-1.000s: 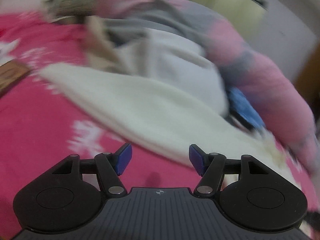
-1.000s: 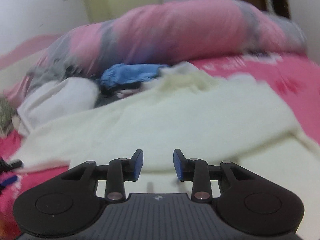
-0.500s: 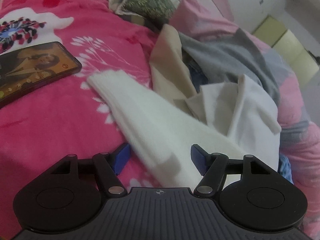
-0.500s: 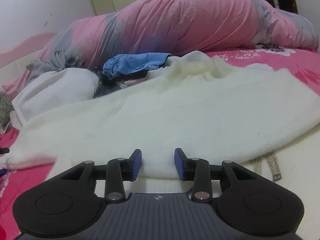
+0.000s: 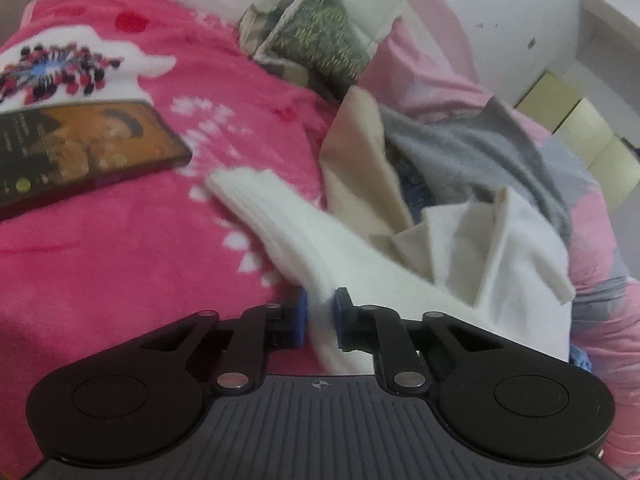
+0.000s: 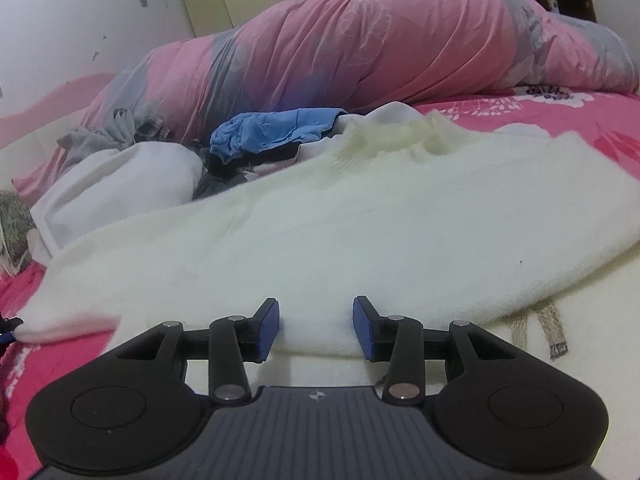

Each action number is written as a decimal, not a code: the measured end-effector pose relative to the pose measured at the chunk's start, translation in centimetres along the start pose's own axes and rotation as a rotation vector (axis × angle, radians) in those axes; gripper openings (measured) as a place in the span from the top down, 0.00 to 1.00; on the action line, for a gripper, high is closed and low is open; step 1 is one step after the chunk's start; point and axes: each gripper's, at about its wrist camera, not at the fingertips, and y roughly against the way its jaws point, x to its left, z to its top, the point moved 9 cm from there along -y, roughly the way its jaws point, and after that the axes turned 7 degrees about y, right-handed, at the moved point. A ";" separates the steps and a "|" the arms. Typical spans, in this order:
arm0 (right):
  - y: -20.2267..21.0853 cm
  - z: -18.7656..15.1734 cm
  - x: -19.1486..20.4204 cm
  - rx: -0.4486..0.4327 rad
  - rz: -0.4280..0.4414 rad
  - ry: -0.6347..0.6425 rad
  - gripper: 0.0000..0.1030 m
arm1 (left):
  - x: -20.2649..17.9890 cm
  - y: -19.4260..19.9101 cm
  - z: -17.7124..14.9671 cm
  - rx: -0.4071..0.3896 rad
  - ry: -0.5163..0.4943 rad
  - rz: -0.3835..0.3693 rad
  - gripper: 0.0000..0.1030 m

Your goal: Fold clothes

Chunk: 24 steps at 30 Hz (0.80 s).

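A cream knit sweater lies spread on the pink bed, collar at the far side. Its long sleeve runs across the pink floral sheet in the left wrist view. My left gripper is closing on that sleeve, and its blue pads press the knit from both sides. My right gripper sits low at the sweater's near folded edge. Its jaws are opening, the edge lies between the pads, and they do not press it.
A phone with a lit screen lies on the sheet to the left. Beige, grey and white clothes are heaped behind the sleeve, near a green cushion. A blue garment and a rolled pink duvet lie beyond the sweater.
My left gripper swung over the sleeve and shut on it. The right gripper sank to the sweater's near edge and its jaws spread wider.
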 end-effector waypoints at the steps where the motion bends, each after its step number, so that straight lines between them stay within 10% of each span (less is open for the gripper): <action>1: 0.0 0.0 0.0 -0.002 0.003 -0.004 0.58 | -0.5 0.5 0.2 -0.022 -0.020 -0.015 0.90; 12: 0.2 0.0 -1.1 -0.026 0.067 -0.099 0.58 | -11.4 6.8 -0.5 -0.189 -0.288 -0.243 0.91; 24: 0.9 -0.2 -3.1 -0.073 0.177 -0.290 0.58 | -29.7 13.1 -14.6 -0.029 -0.658 -0.624 0.90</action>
